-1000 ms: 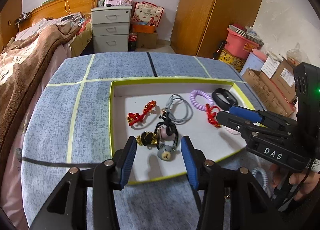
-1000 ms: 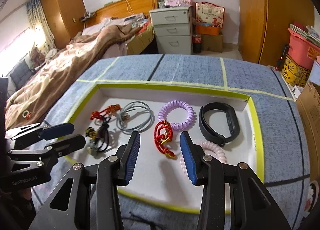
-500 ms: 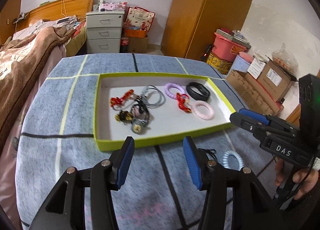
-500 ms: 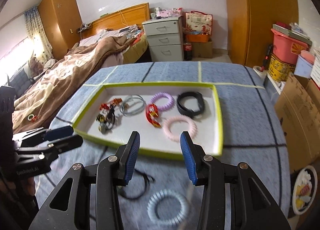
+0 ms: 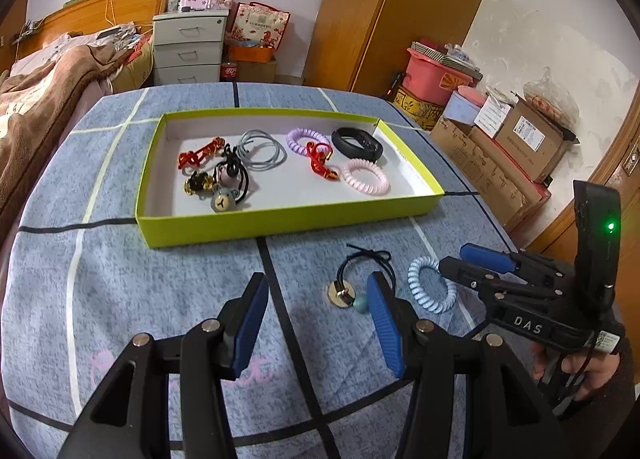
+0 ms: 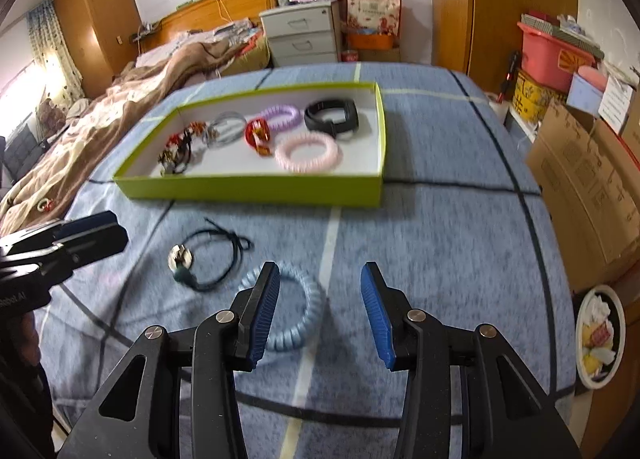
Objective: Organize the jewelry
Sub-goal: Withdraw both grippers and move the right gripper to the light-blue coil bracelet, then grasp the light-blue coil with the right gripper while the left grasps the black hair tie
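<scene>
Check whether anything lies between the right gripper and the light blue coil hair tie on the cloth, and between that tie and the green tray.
Nothing visible blocks the right gripper: the light blue coil hair tie lies just beneath its open jaws. Toward the green tray there is only bare cloth; the black cord bracelet lies off to the side.

Both tools, left [image 5: 316,315] and right [image 6: 320,311], have pulled back from the tray [image 5: 280,219], apparently empty.
</scene>
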